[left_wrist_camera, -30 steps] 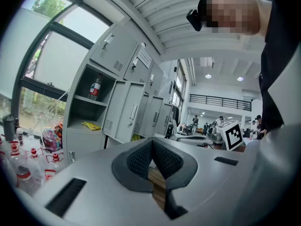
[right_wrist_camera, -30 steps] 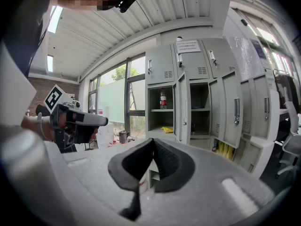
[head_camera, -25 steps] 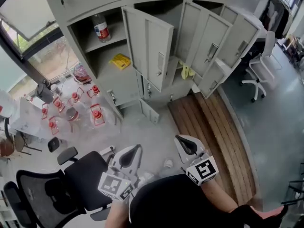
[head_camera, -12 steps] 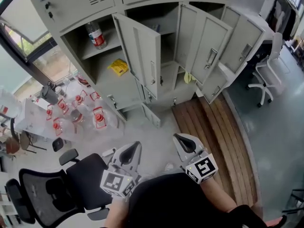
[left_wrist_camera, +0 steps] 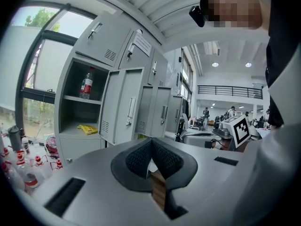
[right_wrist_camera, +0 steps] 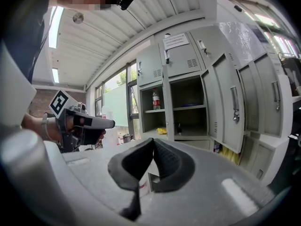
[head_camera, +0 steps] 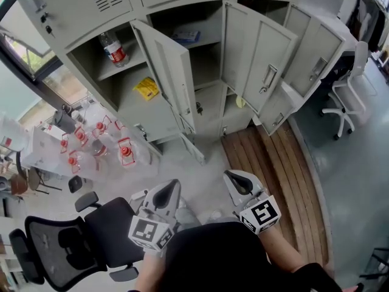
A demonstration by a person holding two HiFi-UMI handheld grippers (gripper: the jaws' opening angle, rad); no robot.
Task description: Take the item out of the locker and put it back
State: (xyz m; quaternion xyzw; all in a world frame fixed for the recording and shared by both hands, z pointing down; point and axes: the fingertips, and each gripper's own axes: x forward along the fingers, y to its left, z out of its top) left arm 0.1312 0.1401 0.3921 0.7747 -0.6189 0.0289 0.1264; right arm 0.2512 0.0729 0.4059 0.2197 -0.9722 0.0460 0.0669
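Approach stage here, nothing's been picked up yet. The left gripper [head_camera: 169, 190] and right gripper [head_camera: 234, 181] are both held out in front of the person, well short of the locker [head_camera: 79, 11]. Each has its jaws pressed together with nothing between them; the pads clearly meet in both gripper views.

In the locker's open left compartment, a water bottle [head_camera: 112, 48] stands on the upper shelf and a yellow packet [head_camera: 146, 88] lies on the shelf below it. The next compartment along has something blue [head_camera: 185, 36] on its upper shelf. Can't tell which one is "the item"; I'd guess the bottle.

Next move, as I see it: get much closer to the locker, spread one pair of jaws wide, and reach in past the open door [head_camera: 167, 72] on that compartment's right side. The bottle looks tall and narrow, so it should be gripped around the body so it doesn't tip.
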